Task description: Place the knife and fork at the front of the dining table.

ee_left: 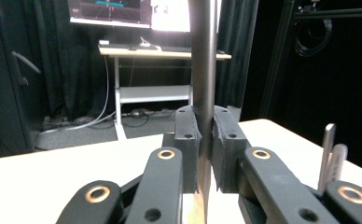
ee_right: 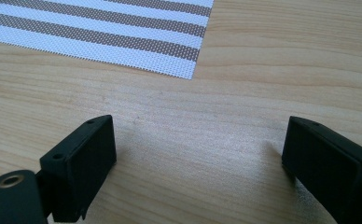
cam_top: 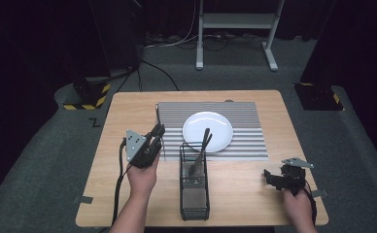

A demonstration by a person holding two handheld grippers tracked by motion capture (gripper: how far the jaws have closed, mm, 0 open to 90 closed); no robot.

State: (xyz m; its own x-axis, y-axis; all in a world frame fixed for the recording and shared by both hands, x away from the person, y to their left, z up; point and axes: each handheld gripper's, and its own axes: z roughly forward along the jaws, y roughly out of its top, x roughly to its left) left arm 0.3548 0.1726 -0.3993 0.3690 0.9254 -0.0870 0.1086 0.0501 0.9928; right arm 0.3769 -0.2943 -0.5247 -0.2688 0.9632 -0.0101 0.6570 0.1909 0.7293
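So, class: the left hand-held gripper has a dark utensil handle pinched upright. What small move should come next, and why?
Probably lower the left hand-held gripper toward the striped placemat. Its jaws are shut on the utensil handle, which stands upright just left of the white plate; more utensils wait in the wire caddy. The right hand-held gripper rests open.

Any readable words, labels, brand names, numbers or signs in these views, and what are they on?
"Z": dark mark on the grey carpet floor left of the wooden table.
Bright monitor screen in the left gripper view: coloured content, too blurred to read.
Nothing else carries text.
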